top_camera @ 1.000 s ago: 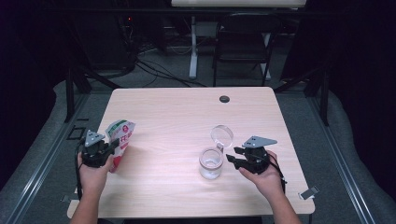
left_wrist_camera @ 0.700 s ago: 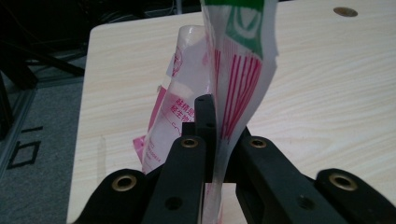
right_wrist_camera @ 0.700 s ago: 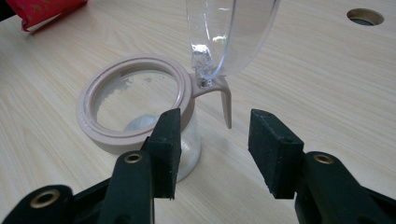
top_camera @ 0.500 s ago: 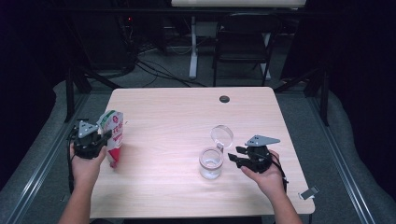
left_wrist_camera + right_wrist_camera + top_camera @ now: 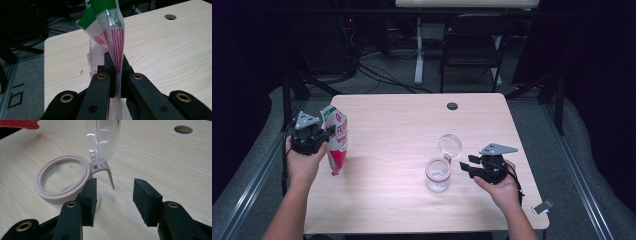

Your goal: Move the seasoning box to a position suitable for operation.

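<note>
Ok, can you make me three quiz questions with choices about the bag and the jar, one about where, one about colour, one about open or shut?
1. Where is the jar?
A. On the table, beside the right tool
B. On the floor
C. On the chair

2. What colour is the top of the bag?
A. Blue
B. Green
C. Yellow

3. How is the jar's lid?
A. Shut tight
B. Lying apart on the table
C. Flipped up, open

Answers:
1 A: in the high view the jar stands on the table just left of the right tool, whose jaws stand apart with nothing between them.
2 B: the left gripper view shows a green band above the red stripes, with the left tool shut on the bag.
3 C: the right gripper view shows the clear lid standing up from its hinge.
</note>
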